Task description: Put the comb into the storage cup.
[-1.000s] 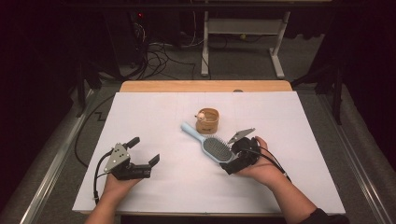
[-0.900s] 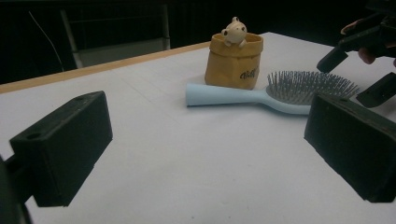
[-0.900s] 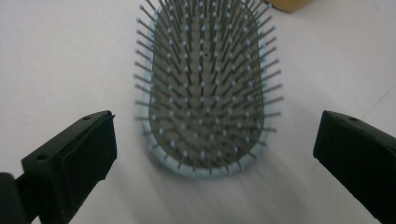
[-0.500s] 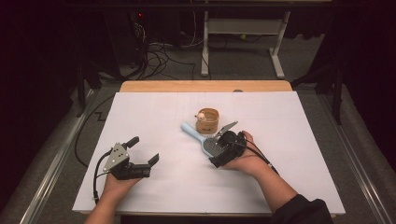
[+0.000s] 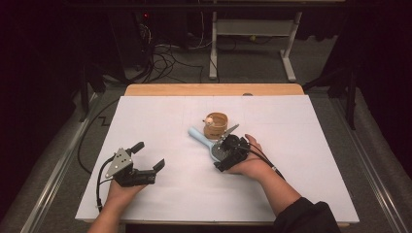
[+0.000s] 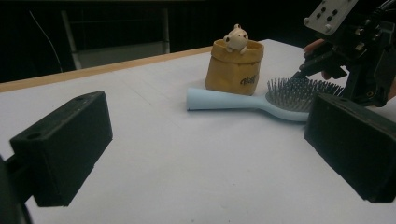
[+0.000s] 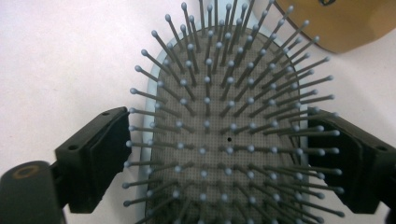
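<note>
Across most of the high view spreads the white table (image 5: 160,121); right of centre lies the pale blue hairbrush (image 5: 201,137), bristles up, just beside the tan paper pouch (image 5: 216,127). Over its head sits the right gripper (image 5: 224,156), jaws just closing in, flanking the brush's edges. Lower left, the left gripper (image 5: 148,156) rests with jaws wide, holding nothing

The table (image 5: 145,92), covered by a white sheet (image 5: 160,126), carried a light-blue hairbrush (image 6: 243,100) beside a small paper bag (image 5: 216,127).
</note>
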